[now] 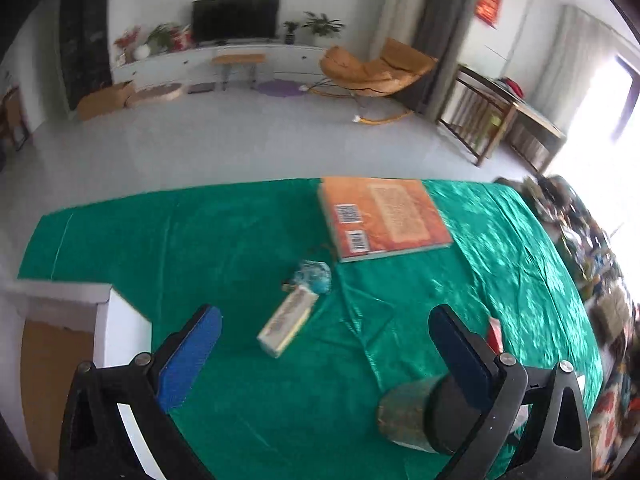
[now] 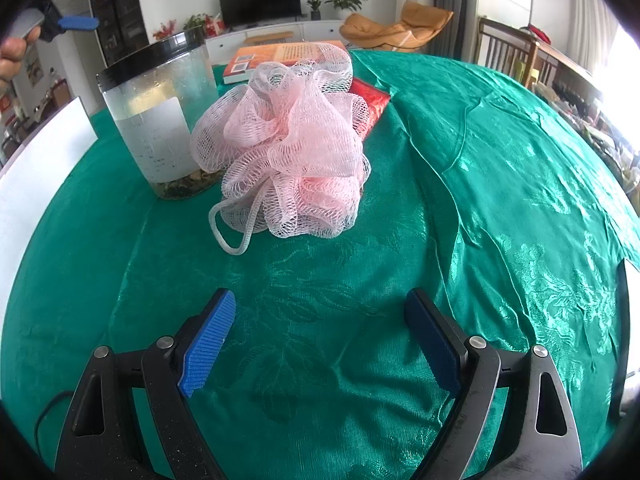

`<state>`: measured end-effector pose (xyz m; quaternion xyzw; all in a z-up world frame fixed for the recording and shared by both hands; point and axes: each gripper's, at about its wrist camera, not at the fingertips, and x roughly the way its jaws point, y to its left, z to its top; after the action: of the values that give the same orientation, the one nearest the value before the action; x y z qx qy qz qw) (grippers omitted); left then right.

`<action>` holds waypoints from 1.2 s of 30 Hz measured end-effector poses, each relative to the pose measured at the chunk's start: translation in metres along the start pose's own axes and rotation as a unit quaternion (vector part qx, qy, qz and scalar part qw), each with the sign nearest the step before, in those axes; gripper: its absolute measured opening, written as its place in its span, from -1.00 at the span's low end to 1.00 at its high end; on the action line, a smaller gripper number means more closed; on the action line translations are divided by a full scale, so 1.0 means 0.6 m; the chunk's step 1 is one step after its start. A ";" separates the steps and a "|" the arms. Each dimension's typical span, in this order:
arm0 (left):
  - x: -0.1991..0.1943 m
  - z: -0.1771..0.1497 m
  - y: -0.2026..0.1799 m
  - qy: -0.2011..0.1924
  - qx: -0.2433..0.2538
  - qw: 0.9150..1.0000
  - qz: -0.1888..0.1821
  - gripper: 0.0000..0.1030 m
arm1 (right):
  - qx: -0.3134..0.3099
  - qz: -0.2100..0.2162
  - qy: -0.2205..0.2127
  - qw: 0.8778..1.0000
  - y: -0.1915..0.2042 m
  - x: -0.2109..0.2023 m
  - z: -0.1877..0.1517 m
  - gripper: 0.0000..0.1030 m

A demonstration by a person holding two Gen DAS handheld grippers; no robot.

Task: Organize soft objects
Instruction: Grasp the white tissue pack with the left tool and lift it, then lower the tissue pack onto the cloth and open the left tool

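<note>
Desk (image 2: pixel 500 168): one, draped in glossy green cloth, carrying everything below.
Book (image 1: pixel 384 216): one, orange, flat at the far edge.
Jar (image 2: pixel 160 120): one, clear with black lid, upright, just left of the sponge.
Bath sponge (image 2: pixel 288 140): one, pink mesh, near desk middle, cord loop trailing forward; apart from both tools.
Red packet (image 2: pixel 370 104): one, partly hidden behind the sponge.
Small box (image 1: pixel 286 326): one, pale, lying flat.
Blue wrapped bundle (image 1: pixel 314 276): one, touching the box's far end.
Left tool (image 1: pixel 324 356): wide open, empty.
Right tool (image 2: pixel 320 344): wide open, empty, short of the sponge.
</note>
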<state>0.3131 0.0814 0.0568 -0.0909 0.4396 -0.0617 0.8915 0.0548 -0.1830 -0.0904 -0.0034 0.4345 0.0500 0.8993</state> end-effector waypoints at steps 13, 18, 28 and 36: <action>0.219 -0.064 -0.034 0.074 0.148 0.979 0.119 0.71 | 0.000 0.000 0.000 1.000 0.000 0.000 0.000 0.73; 0.221 -0.073 -0.017 0.074 0.115 0.984 0.116 -0.51 | 0.000 0.000 0.000 1.000 0.001 0.000 0.000 0.73; 0.013 -0.254 0.013 0.092 0.000 0.995 -0.035 -0.52 | 0.000 0.000 0.000 1.000 0.001 0.001 0.000 0.73; -0.021 -0.395 0.040 0.091 -0.017 0.995 0.039 0.59 | 0.003 0.003 -0.001 1.000 -0.002 -0.001 0.001 0.73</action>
<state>0.1178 0.0817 -0.0803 -0.0825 0.5228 -0.0275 0.8480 0.0554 -0.1844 -0.0897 0.0005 0.4335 0.0514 0.8997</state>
